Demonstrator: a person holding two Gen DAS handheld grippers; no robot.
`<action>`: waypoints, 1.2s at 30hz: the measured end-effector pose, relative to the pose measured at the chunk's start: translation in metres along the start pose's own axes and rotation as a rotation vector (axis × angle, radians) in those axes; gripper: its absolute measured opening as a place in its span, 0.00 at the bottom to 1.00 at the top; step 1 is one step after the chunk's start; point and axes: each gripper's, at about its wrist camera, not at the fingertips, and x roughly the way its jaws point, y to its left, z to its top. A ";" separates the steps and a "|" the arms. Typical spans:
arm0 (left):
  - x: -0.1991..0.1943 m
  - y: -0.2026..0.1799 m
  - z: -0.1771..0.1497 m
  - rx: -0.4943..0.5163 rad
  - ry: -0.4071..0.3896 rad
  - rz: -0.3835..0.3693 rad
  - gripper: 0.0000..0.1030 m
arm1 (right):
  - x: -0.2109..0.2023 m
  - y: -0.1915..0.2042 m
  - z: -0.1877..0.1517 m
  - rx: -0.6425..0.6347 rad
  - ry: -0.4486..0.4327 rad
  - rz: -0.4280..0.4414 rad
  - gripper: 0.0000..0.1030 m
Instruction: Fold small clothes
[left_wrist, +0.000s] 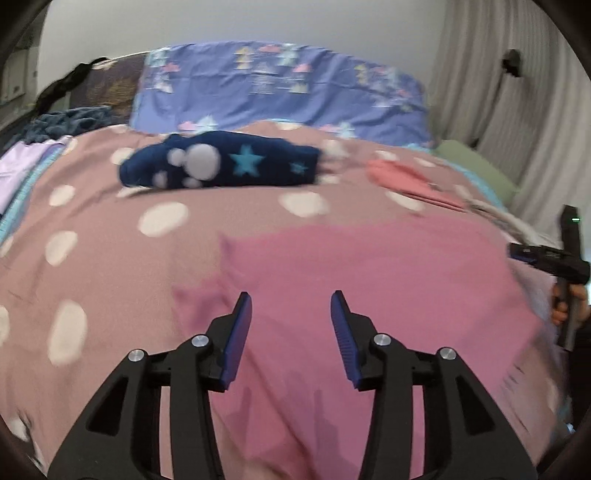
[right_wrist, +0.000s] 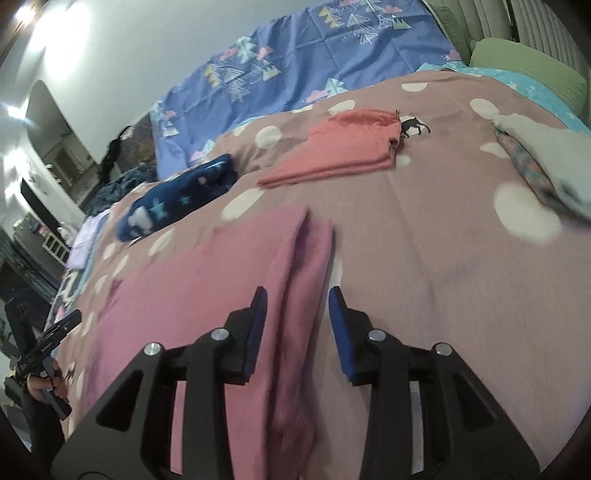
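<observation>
A pink garment (left_wrist: 369, 277) (right_wrist: 221, 277) lies spread flat on the dotted mauve bedcover (left_wrist: 92, 229) (right_wrist: 424, 221). My left gripper (left_wrist: 291, 295) hovers open above its near-left part, with nothing between the blue pads. My right gripper (right_wrist: 297, 290) is open over the garment's folded right edge, and its pads stand clear of the cloth. Farther back lie a folded navy garment with stars (left_wrist: 221, 160) (right_wrist: 177, 199) and a folded coral garment (left_wrist: 406, 177) (right_wrist: 340, 147). A hand (left_wrist: 565, 306) (right_wrist: 40, 384) holding the other gripper's handle shows at the edge of each view.
A blue pillow with a tree print (left_wrist: 280, 88) (right_wrist: 314, 59) leans on the wall behind. A green pillow (right_wrist: 528, 66) and a pale blue and floral garment (right_wrist: 546, 162) sit at the right. Lilac clothes (left_wrist: 18, 166) lie at the left. A small black toy animal (right_wrist: 413, 125) rests beside the coral garment.
</observation>
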 end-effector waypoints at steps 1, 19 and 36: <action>-0.005 -0.011 -0.011 0.011 0.012 -0.043 0.44 | -0.008 0.002 -0.011 -0.003 0.003 0.013 0.31; -0.033 -0.063 -0.108 0.058 0.137 0.025 0.43 | -0.062 0.059 -0.108 -0.123 -0.064 -0.183 0.12; -0.028 -0.098 -0.103 0.133 0.091 -0.017 0.46 | -0.040 0.094 -0.135 -0.248 -0.013 -0.229 0.22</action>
